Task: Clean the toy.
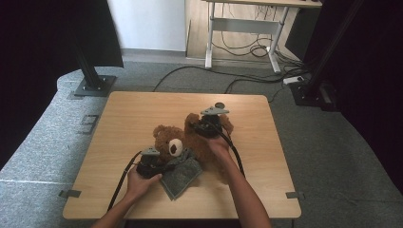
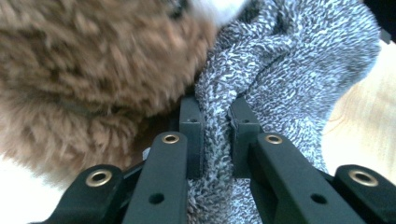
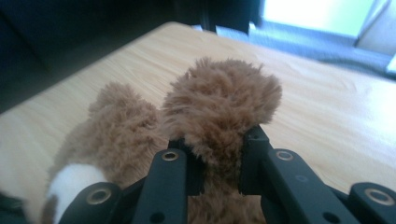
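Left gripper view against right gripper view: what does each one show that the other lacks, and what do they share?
Left gripper view: the left claw is shut on a fold of grey knit cloth, pinched between its pads, right beside the bear's head.

Right gripper view: the right claw is closed on a brown furry limb of the bear, with a wide stretch of table beyond and floor past its far edge.

Both: the brown bear, black jaws rising from the bottom, and some light wooden tabletop.
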Demonstrator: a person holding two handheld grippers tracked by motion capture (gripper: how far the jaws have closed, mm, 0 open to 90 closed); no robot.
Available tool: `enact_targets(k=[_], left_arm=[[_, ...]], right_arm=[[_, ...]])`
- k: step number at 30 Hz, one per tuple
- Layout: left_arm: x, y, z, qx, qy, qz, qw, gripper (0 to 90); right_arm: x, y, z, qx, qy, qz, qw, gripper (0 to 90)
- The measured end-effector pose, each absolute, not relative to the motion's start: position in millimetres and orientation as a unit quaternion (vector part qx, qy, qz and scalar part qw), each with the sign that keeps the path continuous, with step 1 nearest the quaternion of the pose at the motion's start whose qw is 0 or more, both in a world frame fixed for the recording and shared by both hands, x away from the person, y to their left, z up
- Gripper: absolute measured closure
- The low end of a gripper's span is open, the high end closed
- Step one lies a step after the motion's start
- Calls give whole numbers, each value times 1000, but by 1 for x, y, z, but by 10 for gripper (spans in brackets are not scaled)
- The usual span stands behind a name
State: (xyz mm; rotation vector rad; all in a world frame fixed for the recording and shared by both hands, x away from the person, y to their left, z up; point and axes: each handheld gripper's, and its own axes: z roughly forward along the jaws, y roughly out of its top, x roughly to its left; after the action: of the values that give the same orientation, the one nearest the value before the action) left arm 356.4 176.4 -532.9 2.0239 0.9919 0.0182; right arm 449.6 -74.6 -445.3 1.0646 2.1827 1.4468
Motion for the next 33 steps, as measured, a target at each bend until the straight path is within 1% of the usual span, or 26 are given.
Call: enact_targets(k=[3, 6, 11, 13, 18, 23, 33], left_arm=[[357, 176, -533, 811, 400, 7, 427, 788], [356, 175, -534, 816, 397, 9, 421, 789], [357, 176, -536, 813, 407, 7, 415, 789], [358, 177, -536, 812, 410, 5, 416, 789], [358, 178, -536, 811, 415, 1, 414, 788], [359, 178, -538, 810, 417, -2, 412, 789], [361, 173, -539, 816, 412, -3, 406, 790]], right_arm=[[434, -78, -439, 352, 754, 532, 158, 764], [408, -81, -439, 329, 747, 556, 160, 766], [378, -95, -450, 326, 731, 579, 156, 770], [366, -105, -460, 329, 732, 576, 155, 771], [358, -111, -471, 328, 733, 577, 149, 771], [357, -109, -475, 327, 731, 581, 145, 771], [381, -98, -463, 332, 725, 586, 145, 775]])
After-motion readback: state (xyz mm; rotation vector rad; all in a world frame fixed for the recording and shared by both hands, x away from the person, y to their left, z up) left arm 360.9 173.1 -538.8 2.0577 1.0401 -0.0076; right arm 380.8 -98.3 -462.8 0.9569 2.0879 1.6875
